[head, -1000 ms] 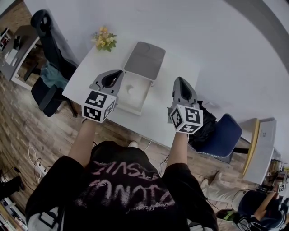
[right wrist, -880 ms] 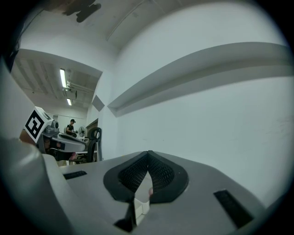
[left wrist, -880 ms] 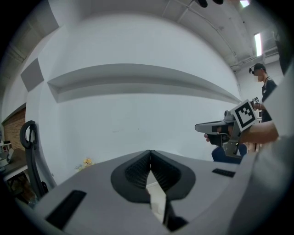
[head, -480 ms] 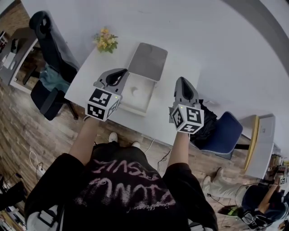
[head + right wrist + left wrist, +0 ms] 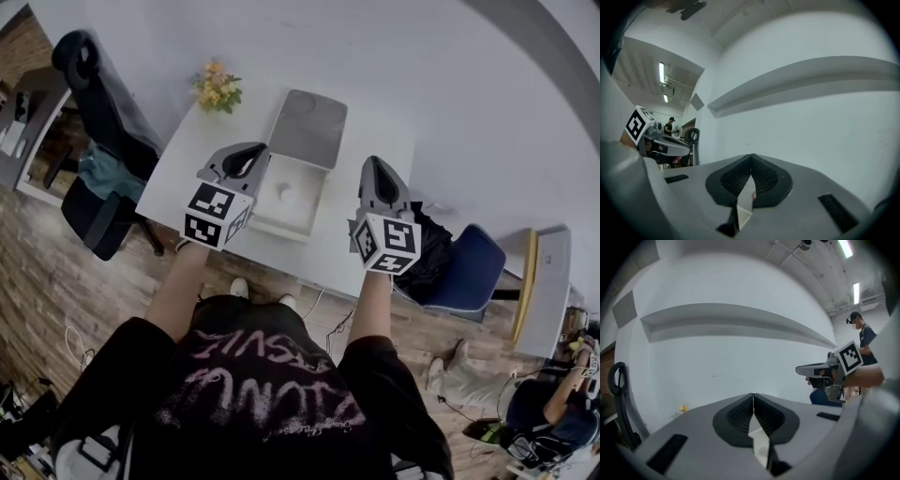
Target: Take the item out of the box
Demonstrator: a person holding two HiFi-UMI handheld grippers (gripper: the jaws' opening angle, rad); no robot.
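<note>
White and small, the item (image 5: 286,195) lies inside the open box (image 5: 279,232) on the worktop (image 5: 183,169), ahead of and below both jaws. Left gripper (image 5: 753,399) and right gripper (image 5: 751,159) are fully closed and empty; removal looks unstarted.

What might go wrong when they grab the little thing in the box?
The left gripper and right gripper are both shut; unless one opens, it may just push the item. The item is small and pale like the box, so a grip could miss. The box sits near the table edge; a bump might shove it off.
</note>
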